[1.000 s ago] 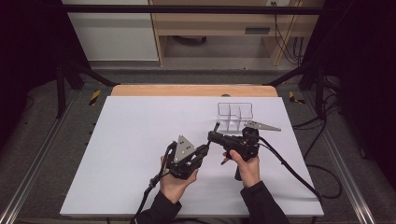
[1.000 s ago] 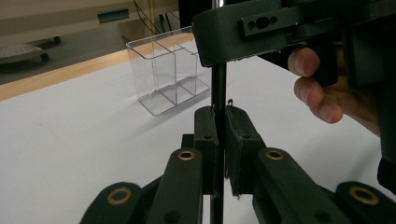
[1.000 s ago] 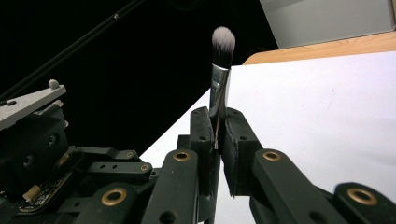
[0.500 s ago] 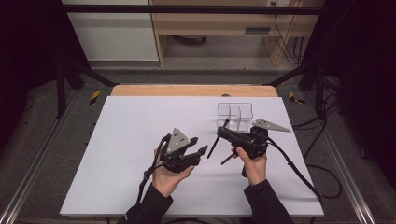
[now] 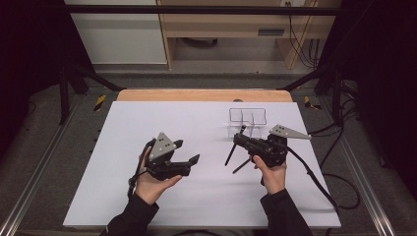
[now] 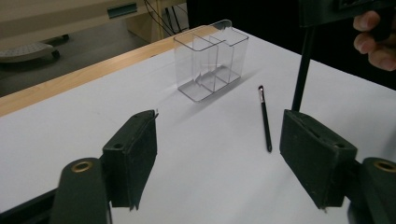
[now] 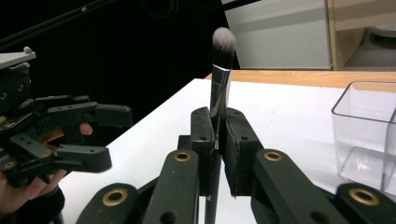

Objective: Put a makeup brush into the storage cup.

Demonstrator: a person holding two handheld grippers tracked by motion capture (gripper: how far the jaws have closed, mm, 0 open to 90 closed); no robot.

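A makeup brush with a silver ferrule and a pale bristle tip stands upright in my right gripper, which is shut on its handle. From above, that brush hangs tilted from the right gripper, just in front of a clear compartmented organizer. A thin dark brush lies flat on the white table below it. My left gripper is held off to the left; its jaws have just been opening and hold nothing. Through its open jaws I see the organizer.
A white board covers the table, with a wooden strip along its far edge. Cables trail from both grippers, the right one running off the right edge. Metal frame rails and dark floor surround the table.
The left gripper has pulled away to the left from beside the right gripper, and its jaws have spread apart. The right gripper drifted slightly right, still gripping the brush.
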